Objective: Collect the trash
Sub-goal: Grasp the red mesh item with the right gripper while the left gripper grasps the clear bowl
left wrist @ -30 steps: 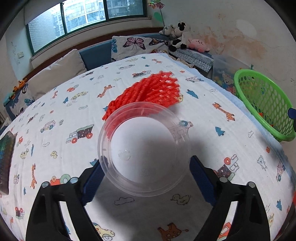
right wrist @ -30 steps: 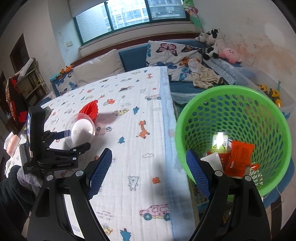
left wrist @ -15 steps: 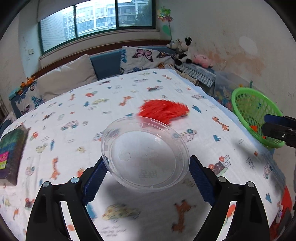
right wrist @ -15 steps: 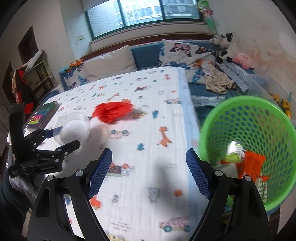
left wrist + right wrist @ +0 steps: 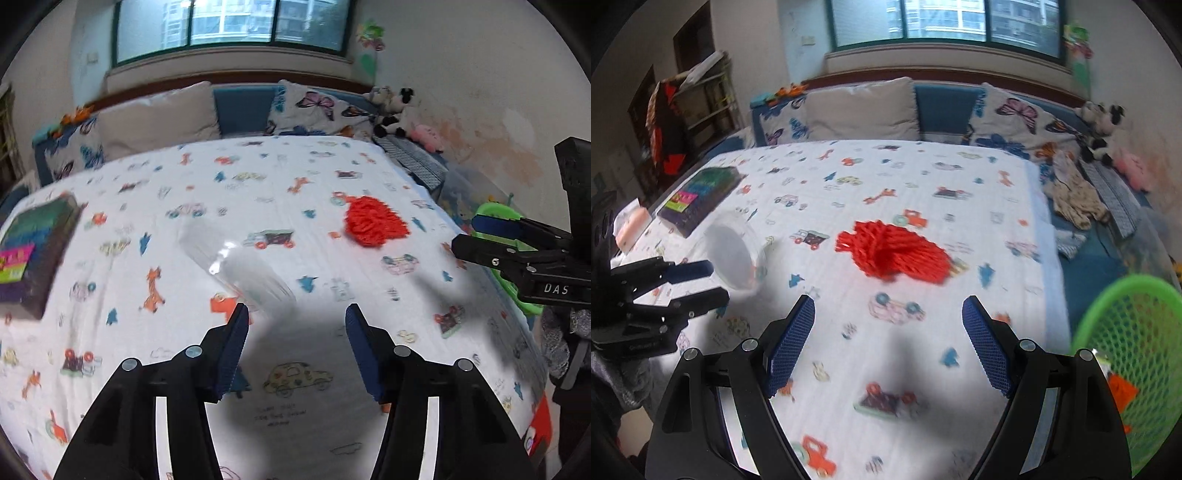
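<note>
– Since you're behind the left gripper (image 5: 295,314), what's in front of it?

– Its jaws have just been closing, yet they stand half apart with only shadowed bedsheet (image 5: 258,177) between the pads. A clear plastic bowl (image 5: 236,266), badly blurred, sits just past the left fingertip at eleven o'clock; I can't tell whether it touches that finger.

– And the other rubbish?

– A red mesh net (image 5: 375,221) lies on the sheet at two o'clock, well apart from the bowl. At three o'clock the right gripper (image 5: 467,236) reaches in from the edge, with a sliver of the green basket (image 5: 495,212) behind it. A dark book (image 5: 33,251) lies at nine o'clock.

– Now from the right one?

– Its jaws gape wide over the sheet, holding nothing. The net lies at twelve o'clock, beyond the fingertips and not touching them. The bowl stands tilted on edge at ten o'clock, right at the tips of the left gripper's fingers. The basket is at four o'clock, off the bed's side, with an orange wrapper (image 5: 1121,391) inside.
</note>
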`<state>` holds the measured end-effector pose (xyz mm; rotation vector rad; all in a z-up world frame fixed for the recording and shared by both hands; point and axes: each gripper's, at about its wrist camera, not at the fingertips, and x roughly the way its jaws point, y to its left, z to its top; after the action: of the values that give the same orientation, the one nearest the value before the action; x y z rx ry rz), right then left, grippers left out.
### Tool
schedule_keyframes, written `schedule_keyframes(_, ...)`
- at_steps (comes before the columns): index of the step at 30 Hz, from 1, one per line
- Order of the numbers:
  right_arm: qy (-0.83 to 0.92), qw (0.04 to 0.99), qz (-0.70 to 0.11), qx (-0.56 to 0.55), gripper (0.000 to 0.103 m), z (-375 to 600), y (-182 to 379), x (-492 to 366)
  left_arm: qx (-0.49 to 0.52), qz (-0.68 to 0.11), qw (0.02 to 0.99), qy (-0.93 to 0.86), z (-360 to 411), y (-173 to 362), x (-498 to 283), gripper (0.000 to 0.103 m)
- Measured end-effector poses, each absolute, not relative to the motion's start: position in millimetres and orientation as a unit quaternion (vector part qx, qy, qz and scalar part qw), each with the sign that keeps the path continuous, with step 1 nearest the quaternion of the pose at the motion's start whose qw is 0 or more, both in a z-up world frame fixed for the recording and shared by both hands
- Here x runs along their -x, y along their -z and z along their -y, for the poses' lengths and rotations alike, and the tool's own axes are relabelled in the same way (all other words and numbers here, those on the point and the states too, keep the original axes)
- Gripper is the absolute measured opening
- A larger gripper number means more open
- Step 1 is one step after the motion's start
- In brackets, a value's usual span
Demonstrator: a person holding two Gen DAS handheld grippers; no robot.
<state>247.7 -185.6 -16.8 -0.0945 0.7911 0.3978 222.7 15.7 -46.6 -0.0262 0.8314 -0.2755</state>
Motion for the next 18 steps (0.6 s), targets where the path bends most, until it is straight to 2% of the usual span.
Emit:
schedule_keyframes(14, -0.191, 0.89, -0.408, 0.075, 0.078, 143.7, 47.1, -315.0, 0.052, -0.412, 0.901, 0.129, -49.9, 54.6, -215.0, 0.053)
schedule_keyframes(18, -0.176, 0.885, -0.421, 0.093, 0.073, 137.5, 60.6, -329.4, 0.055, -0.413, 0.901, 0.124, -57.1, 56.0, -213.4, 0.055)
